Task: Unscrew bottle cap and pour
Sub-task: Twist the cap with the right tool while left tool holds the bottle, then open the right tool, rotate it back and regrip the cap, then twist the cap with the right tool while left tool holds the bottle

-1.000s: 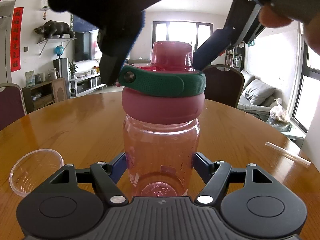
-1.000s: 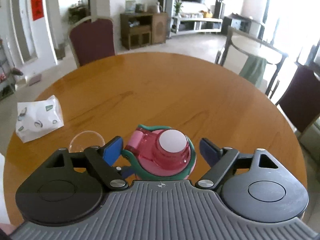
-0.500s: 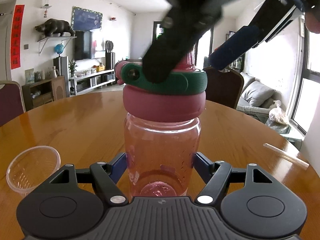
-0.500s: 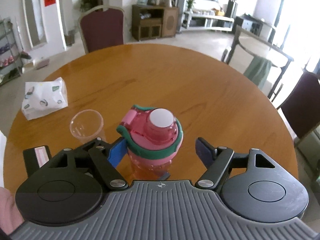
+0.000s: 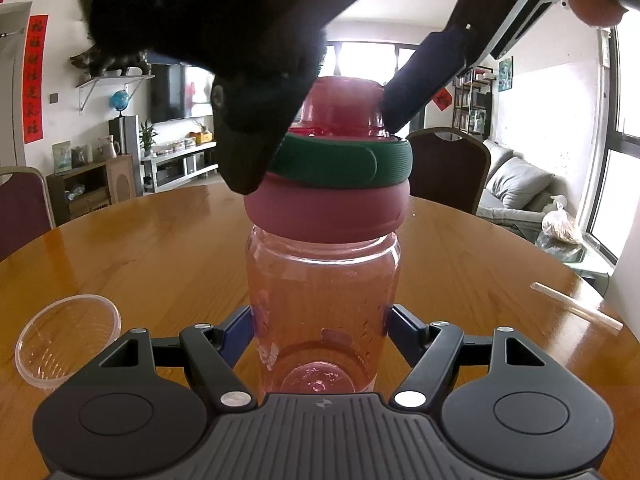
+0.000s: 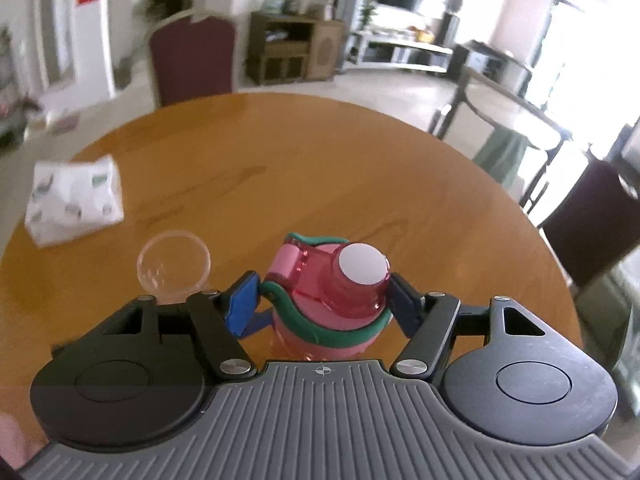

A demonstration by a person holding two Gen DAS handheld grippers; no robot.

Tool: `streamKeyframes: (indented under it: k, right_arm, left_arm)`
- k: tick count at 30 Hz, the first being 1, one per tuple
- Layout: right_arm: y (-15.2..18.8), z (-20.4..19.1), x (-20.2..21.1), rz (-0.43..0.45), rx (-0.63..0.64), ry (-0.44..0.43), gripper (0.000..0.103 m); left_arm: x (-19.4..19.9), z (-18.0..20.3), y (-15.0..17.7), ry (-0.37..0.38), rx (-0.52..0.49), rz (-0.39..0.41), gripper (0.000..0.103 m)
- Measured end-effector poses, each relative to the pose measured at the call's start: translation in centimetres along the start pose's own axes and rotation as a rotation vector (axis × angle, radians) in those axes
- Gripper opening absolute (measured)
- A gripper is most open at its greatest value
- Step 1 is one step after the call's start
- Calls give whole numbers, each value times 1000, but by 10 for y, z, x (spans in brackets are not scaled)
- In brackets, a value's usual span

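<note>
The bottle [image 5: 322, 300] is being clamped upright by the left gripper [image 5: 320, 330]; its cap [image 6: 340, 284] is being enclosed by the right gripper [image 6: 320, 292], whose jaws have just been closing, both pads touching it.

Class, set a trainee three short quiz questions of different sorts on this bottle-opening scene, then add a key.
1. True or false: the left hand-held gripper clamps the bottle low on its body.
2. Which lies left of the bottle in the left wrist view: A straw, B clear cup?
3. Fill in: the right hand-held gripper brackets the bottle's ___.

Key: 1 true; 2 B; 3 cap.
</note>
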State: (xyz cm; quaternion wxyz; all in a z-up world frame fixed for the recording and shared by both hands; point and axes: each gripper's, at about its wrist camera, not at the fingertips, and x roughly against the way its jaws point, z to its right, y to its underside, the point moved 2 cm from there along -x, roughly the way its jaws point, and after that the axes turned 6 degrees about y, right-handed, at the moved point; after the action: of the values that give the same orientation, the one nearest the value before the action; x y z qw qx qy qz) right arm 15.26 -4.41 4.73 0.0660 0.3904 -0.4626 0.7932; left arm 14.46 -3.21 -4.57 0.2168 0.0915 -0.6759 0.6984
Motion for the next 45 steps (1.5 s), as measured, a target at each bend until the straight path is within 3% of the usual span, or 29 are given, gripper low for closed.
streamKeyframes:
  k: [3, 7, 9, 11, 17, 20, 23, 26, 31, 35, 39, 41, 45]
  right_arm:
    - [3, 8, -4, -18, -57, -5, 84]
    - [7, 15, -7, -47, -179, -42, 78]
    - [8, 13, -6, -43, -158, -40, 77]
    - [8, 13, -6, -35, -85, -72, 77]
    - [6, 42, -11, 11, 314, -356, 77]
    - [9, 59, -16, 81, 497, -487, 77]
    - [6, 66, -20, 67, 459, -509, 80]
    - [6, 67, -13, 55, 291, -492, 96]
    - [11, 57, -4, 36, 84, -281, 92]
    - [16, 48, -4, -54, -84, -195, 91]
    - [17, 33, -2, -73, -114, -88, 89]
    - [15, 29, -3, -89, -136, -70, 78]
    - [16, 21, -5, -68, -27, -65, 69]
  left_arm:
    - [1, -1, 0, -1, 2, 1, 71]
    - [-4, 9, 1, 2, 4, -2, 71]
    - [-3, 9, 1, 15, 15, -2, 71]
    - [-2, 10, 0, 25, 11, -4, 71]
    - [0, 15, 1, 42, -7, -12, 71]
    - [1, 20, 1, 41, -5, -17, 71]
    - [4, 26, 3, 32, -3, -15, 71]
    - [8, 28, 5, 23, -2, -15, 71]
    - [16, 35, 8, 8, -2, -19, 71]
    - [18, 34, 9, 3, -4, -23, 71]
    - [18, 31, 8, -5, -2, -25, 71]
    - [17, 26, 6, -3, 3, -26, 71]
    - [17, 18, 4, 14, 4, -25, 71]
